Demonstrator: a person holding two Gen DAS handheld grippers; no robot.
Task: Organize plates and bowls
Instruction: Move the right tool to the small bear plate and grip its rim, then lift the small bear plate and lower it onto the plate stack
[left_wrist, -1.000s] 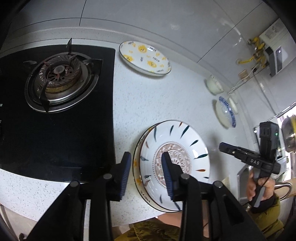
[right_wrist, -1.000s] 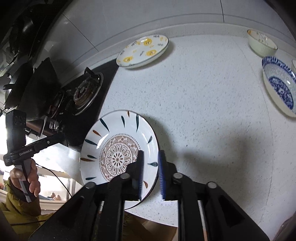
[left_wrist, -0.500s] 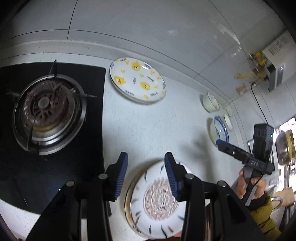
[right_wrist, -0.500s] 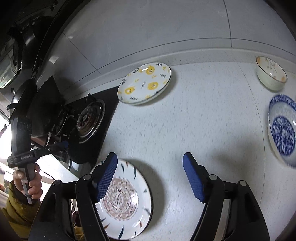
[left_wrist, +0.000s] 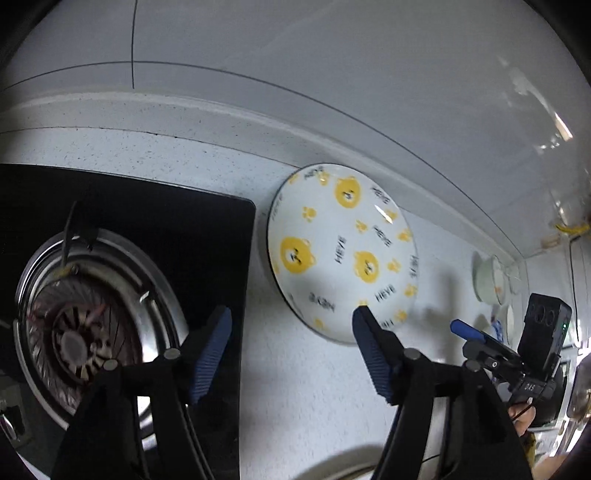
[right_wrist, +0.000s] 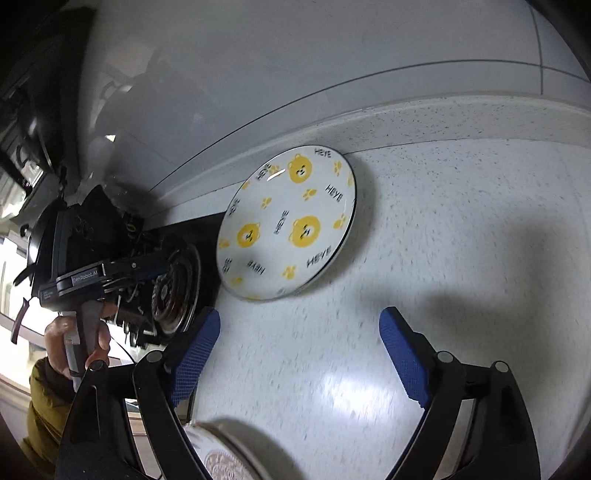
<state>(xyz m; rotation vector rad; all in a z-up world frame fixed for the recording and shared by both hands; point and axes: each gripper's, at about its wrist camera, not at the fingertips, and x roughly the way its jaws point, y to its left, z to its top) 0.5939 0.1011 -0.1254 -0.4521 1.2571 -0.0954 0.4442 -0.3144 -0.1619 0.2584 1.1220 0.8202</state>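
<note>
Speckled white countertop (right_wrist: 461, 258) against a grey wall, and we aim both empty tools at the bear plate.

Our left gripper (left_wrist: 291, 349) and right gripper (right_wrist: 299, 350) are both spread wide, holding nothing. Just past them the bear plate (left_wrist: 341, 251) lies flat by the back ledge, beside the gas burner (left_wrist: 85, 325); the patterned plate stack (right_wrist: 221, 458) sits at our near edge. To do this well, we judge we should close one gripper squarely on the bear plate's near rim, lift it level, keep clear of the burner, then bring it to the stack.
</note>
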